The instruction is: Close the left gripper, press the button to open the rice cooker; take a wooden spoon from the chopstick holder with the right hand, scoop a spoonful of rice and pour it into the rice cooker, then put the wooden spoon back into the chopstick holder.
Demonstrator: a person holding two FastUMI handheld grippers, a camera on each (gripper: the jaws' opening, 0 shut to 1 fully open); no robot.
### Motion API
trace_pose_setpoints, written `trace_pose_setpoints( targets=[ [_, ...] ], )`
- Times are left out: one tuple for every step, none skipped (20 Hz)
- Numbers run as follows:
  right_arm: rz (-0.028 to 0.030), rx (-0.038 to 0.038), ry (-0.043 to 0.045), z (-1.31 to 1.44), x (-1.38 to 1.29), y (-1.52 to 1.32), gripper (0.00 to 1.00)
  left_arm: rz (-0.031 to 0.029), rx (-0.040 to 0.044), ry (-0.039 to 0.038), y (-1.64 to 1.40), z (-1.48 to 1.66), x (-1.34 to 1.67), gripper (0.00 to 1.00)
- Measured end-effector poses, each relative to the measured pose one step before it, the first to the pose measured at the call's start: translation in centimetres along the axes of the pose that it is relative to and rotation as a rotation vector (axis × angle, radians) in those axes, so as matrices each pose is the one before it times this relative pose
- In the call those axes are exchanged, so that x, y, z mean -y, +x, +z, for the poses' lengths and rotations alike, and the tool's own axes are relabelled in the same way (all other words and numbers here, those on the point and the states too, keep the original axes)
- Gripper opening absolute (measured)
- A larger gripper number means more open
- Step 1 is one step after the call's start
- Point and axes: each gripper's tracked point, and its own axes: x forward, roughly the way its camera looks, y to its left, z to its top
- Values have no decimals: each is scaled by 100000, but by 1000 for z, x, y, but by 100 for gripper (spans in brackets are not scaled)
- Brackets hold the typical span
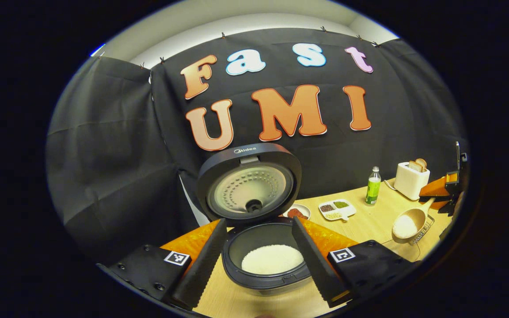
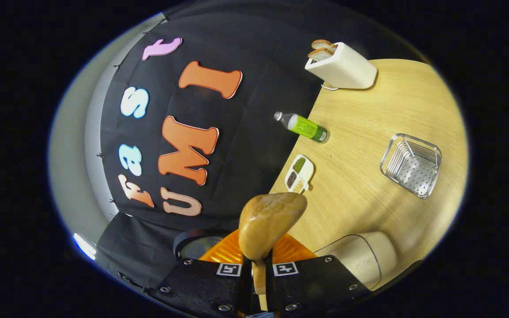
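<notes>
One spoonful of rice sits in the wooden spoon my right claw holds by the handle, fingers narrow on the stem, well to the right of the rice cooker. I judge the spoon stiff and light, but the loose rice will spill if tilted. My left claw hangs wide before the cooker's open pot. Behind the cooker on the table: a dish, bottle and toaster.
</notes>
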Motion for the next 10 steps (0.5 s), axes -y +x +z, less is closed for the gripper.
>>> trace_pose_setpoints(
  targets=[
    [1600, -888, 1619, -115, -753, 232, 12, 599, -17, -980, 36, 67, -102, 92],
    [1388, -1410, 2295, -159, -693, 370, 12, 672, -543, -1194, -13, -130, -79, 92],
    [1049, -1878, 1870, -298, -685, 443, 12, 1050, -421, -1006, -22, -58, -290, 92],
    [1573, -1687, 1164, -363, -796, 484, 12, 852, 251, -1175, -92, 112, -194, 92],
    [1483, -1388, 830, -281, -684, 531, 12, 845, -70, -812, -169, 34, -246, 92],
    [1953, -1422, 1761, -227, -783, 594, 11, 1221, 206, -702, -192, -119, -421, 99],
    [1948, -1245, 2554, -253, -751, 608, 12, 1025, 230, -458, -286, 106, -327, 99],
    [1929, -1000, 2952, -178, -706, 743, 12, 1218, 169, -246, -285, -70, -360, 99],
    [1057, -701, 2112, -9, -393, 653, 12, 677, 284, -109, -209, -6, -272, 92],
    [263, -504, 1049, -67, -301, 754, 12, 862, 670, 168, -394, 8, -268, 99]
  ],
)
